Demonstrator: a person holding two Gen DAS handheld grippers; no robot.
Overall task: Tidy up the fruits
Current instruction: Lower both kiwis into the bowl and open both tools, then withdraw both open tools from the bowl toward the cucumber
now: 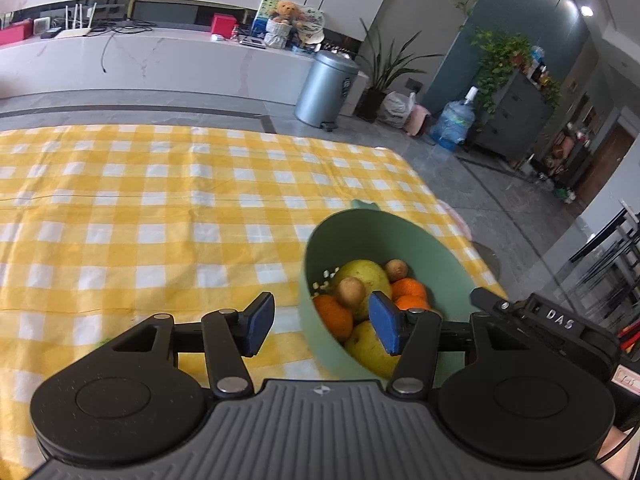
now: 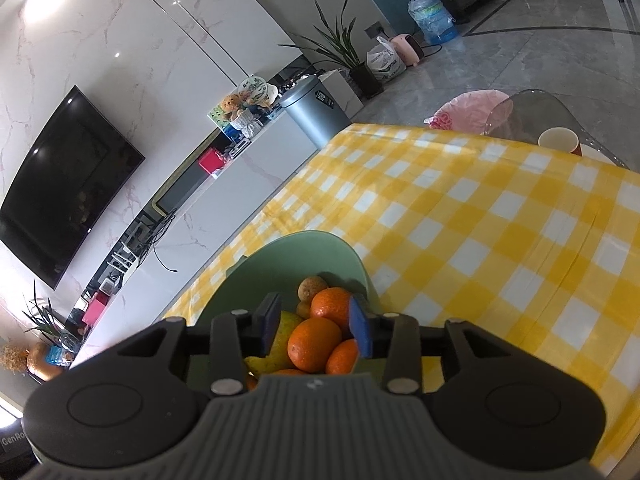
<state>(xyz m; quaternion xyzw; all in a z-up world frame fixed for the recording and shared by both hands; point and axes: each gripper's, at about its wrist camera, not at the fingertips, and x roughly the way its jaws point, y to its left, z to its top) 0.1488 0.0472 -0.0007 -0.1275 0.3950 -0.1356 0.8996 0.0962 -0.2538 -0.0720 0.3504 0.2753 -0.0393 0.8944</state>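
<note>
A green bowl [image 1: 320, 264] stands on the yellow checked tablecloth [image 1: 160, 208] near the table's right edge. It holds yellow-green pears [image 1: 366, 274], oranges [image 1: 332, 316] and small brown kiwis [image 1: 350, 291]. My left gripper [image 1: 322, 326] is open and empty, its jaws either side of the bowl's near-left rim. My right gripper [image 2: 316, 326] is open just above the bowl [image 2: 304, 252], its jaws either side of an orange [image 2: 314, 344], without closing on it. More oranges [image 2: 330, 306], a pear [image 2: 286, 332] and a kiwi [image 2: 312, 286] lie around it. The other gripper's body [image 1: 560, 328] shows at the right.
A paper cup [image 2: 558, 140] and a pink bag [image 2: 468, 110] lie at the table's far edge. A grey bin [image 1: 324, 88], plants, a water bottle [image 1: 454, 120] and a white cabinet stand on the floor beyond the table.
</note>
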